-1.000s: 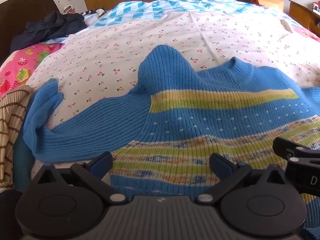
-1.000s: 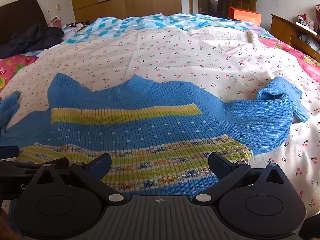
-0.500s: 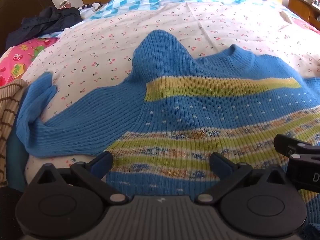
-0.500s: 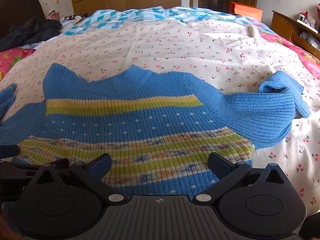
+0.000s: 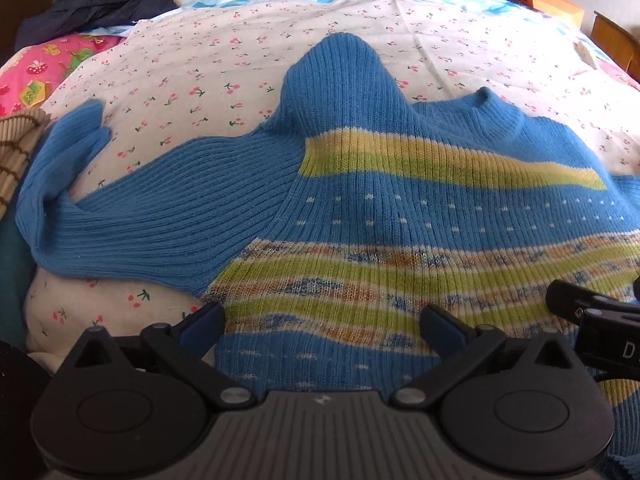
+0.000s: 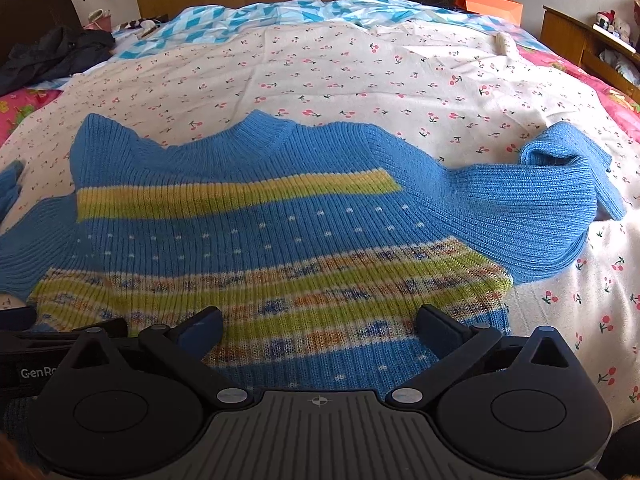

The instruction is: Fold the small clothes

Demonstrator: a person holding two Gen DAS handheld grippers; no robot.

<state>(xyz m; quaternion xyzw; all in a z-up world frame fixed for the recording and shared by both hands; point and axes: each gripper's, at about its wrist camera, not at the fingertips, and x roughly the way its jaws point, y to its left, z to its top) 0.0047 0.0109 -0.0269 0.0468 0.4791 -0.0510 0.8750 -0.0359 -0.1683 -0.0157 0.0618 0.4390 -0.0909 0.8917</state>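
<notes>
Sweater [image 6: 248, 236], ribbed blue knit with yellow bands, lies rumpled on cherry-print sheet [image 6: 360, 76]; both grippers' fingers [image 5: 202, 326] [image 6: 438, 326] spread, empty.

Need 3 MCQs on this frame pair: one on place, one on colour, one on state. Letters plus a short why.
1. Where does the sweater lie?
A. on a cherry-print bedspread
B. on a wooden floor
C. over a chair back

2. What colour is the broad single stripe across the sweater's chest?
A. red
B. yellow
C. black

3. How do the left gripper and right gripper stand?
A. both shut on the hem
B. left shut, right open
C. both open, holding nothing

Key:
1 A: the knit is spread on the cherry-print bedspread.
2 B: a yellow band runs below the collar, over blue.
3 C: in each wrist view the jaws stand wide apart over the hem, with no cloth between them.
</notes>
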